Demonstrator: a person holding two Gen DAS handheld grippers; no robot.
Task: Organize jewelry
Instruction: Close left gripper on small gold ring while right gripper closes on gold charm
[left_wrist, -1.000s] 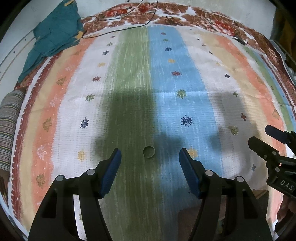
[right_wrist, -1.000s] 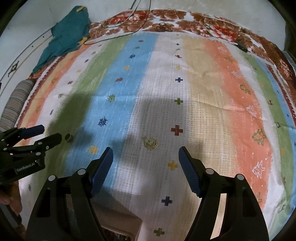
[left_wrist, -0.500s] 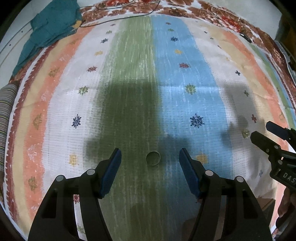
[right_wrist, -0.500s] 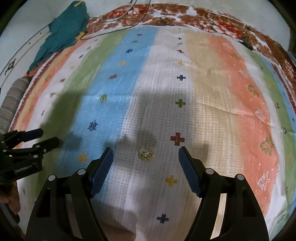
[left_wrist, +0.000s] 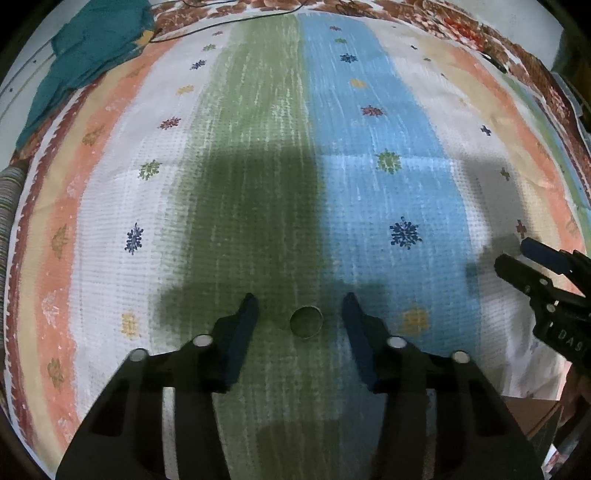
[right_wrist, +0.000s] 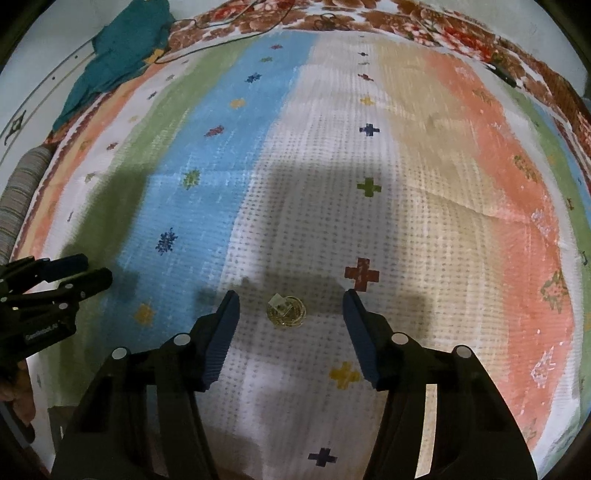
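A plain round ring (left_wrist: 306, 322) lies on the green stripe of the striped bedsheet (left_wrist: 258, 166). My left gripper (left_wrist: 300, 314) points down over it with the ring between its blue fingertips; the jaws are closing and the pads stand clear of it. A gold ornate ring (right_wrist: 286, 311) with a small tag lies on the white stripe. My right gripper (right_wrist: 291, 310) straddles it, jaws closing, pads apart from it. The right gripper (left_wrist: 532, 258) shows at the right edge of the left wrist view, and the left gripper (right_wrist: 77, 273) at the left edge of the right wrist view.
A teal cloth (left_wrist: 85, 55) lies bunched at the far left corner of the bed, with a thin black cable (left_wrist: 207, 27) running along the floral border. A striped cushion (right_wrist: 18, 192) sits at the left edge. A brown cardboard piece (left_wrist: 532, 413) shows near the front.
Both grippers have sunk toward the sheet, so each ring looks larger and sits between the fingertips. Both pairs of jaws have narrowed.
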